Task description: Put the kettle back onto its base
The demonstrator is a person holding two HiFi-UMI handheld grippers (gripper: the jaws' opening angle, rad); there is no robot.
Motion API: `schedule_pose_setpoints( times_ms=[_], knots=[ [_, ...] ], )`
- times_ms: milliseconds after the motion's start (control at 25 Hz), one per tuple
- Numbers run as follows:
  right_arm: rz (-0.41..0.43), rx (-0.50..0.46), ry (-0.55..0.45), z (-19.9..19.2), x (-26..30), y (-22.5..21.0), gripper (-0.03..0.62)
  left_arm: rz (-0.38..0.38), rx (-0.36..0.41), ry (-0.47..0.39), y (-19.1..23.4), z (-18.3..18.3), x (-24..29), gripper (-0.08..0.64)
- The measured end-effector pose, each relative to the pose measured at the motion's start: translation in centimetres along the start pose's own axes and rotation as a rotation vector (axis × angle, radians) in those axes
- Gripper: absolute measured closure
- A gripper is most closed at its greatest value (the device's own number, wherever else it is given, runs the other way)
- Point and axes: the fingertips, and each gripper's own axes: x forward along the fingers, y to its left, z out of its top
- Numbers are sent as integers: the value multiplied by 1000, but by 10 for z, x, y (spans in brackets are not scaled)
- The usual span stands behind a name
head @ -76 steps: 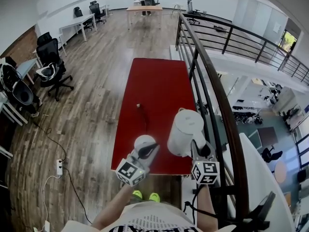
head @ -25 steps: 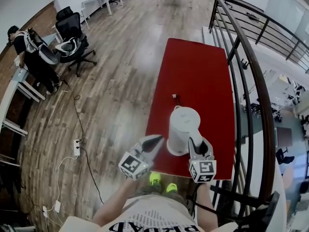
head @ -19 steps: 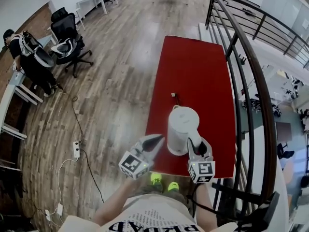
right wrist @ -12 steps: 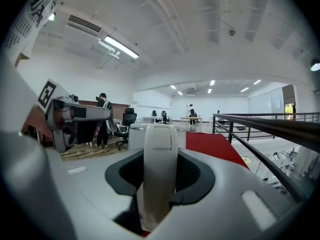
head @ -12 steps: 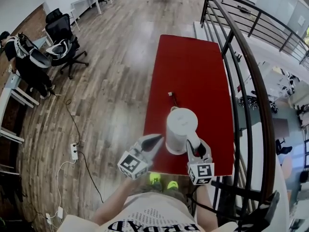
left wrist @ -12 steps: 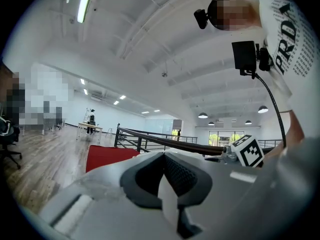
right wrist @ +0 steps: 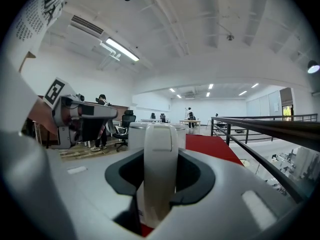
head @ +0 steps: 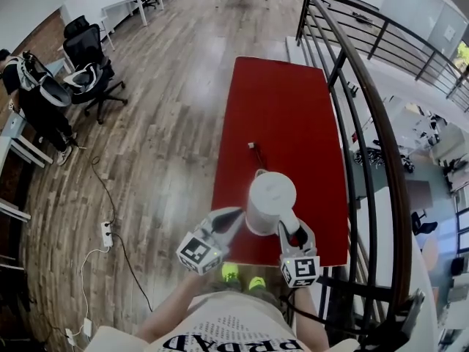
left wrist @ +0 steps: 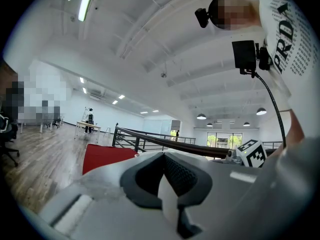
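Currently the task is near its end but not confirmed done. The right gripper [head: 292, 232] is clamped on the kettle's handle [right wrist: 160, 169], with one jaw pad on each side of the white strap and no gap showing in the right gripper view. The kettle [head: 270, 200] stands upright over the near end of the red table [head: 293, 116], lid up, body on the far side of the handle from the gripper. The base itself appears in no view. A thin cord [head: 254, 152] lies on the red surface and runs toward the foot of the kettle, so my reading is that the base sits directly beneath it, covered by the body. Whether the kettle bottom is already in contact with the base or hangs just above it cannot be told: the head view looks nearly straight down on the lid, and the right gripper view shows only a sliver of red under the handle. The left gripper [head: 233, 215] is held beside the kettle to its left, apart from it, its jaws closed tip to tip with nothing between them; it takes no part in the hold. Done, by judgement: kettle carried to the spot and lined up. Left: seat it fully on the base if it is not down yet, open the right jaws off the handle, draw the gripper back without tipping the kettle.
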Motion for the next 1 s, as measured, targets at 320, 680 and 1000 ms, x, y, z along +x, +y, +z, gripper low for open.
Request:
schedule_pose_setpoints(
  times_ms=[320, 680, 1000],
  knots=[
    [37, -8, 4, -11, -15, 3, 457, 6, -15, 0, -11, -2, -2, 567],
    [198, -89, 23, -18, -19, -3, 457, 32, -4, 8, -20, -4, -7, 566],
    [286, -95, 45, -18, -13, -13, 456, 55, 1, 6, -28, -2, -6, 567]
  ],
)
